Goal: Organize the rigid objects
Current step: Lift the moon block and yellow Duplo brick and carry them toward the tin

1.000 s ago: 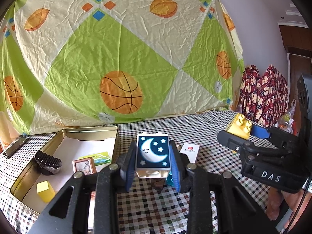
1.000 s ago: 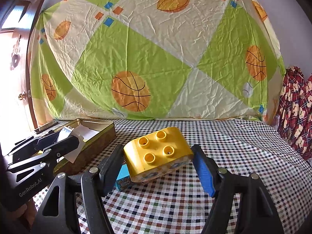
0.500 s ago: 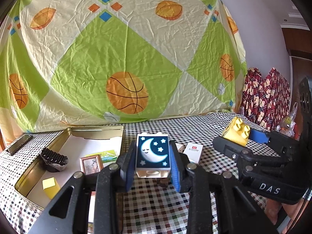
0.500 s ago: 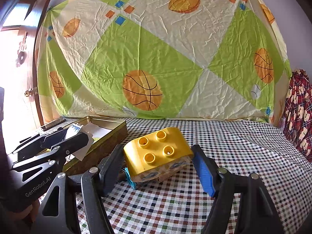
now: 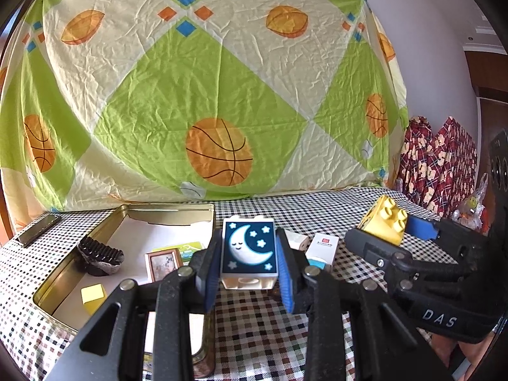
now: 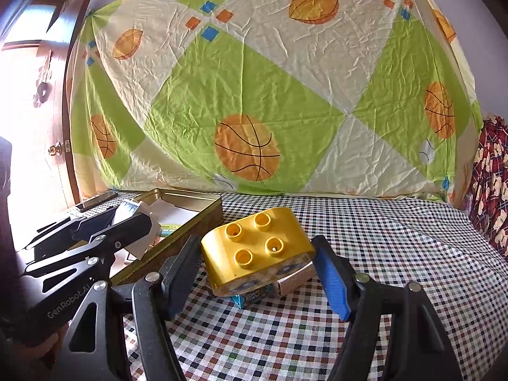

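Upright white moon-print brick, tilted yellow four-stud brick, both held above checked cloth.

Bright daylight, both views sharp, no motion blur. Right wrist view: strong blown-out glare left of hanging sheet, around door. Strong fisheye bowing; black vignette at corners. Soft, faint shadows on checked cloth below sheet.

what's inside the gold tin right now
In the gold tin: a dark pleated cup, a small framed picture, a yellow cube and a green card. The left tongs cover its near corner.
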A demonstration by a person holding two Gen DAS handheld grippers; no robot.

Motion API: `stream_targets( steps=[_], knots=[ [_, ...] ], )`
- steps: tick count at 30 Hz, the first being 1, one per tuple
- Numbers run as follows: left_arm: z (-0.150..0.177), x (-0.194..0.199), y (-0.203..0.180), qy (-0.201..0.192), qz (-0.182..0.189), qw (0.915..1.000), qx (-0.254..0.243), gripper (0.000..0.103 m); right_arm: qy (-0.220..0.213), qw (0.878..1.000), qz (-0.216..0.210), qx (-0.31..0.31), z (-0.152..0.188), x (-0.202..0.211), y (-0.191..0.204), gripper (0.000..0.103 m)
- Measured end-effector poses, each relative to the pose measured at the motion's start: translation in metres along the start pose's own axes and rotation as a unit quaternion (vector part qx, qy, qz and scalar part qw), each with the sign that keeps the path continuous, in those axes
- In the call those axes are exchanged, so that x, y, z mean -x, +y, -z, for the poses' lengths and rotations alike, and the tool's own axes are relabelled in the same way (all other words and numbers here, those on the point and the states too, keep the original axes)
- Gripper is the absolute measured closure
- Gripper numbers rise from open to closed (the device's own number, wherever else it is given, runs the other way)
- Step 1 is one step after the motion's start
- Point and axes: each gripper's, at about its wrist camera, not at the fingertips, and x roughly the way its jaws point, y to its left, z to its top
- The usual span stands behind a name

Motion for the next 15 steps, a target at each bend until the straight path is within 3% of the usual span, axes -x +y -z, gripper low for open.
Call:
stream_targets(
  steps=[15],
  knots=[
    [0.001,0.006,0.019,-0.001,-0.013,0.9999,0.012,0.073,0.003,1.000,-0.021,0.012,0.000,-0.005,0.024,0.031]
  ],
)
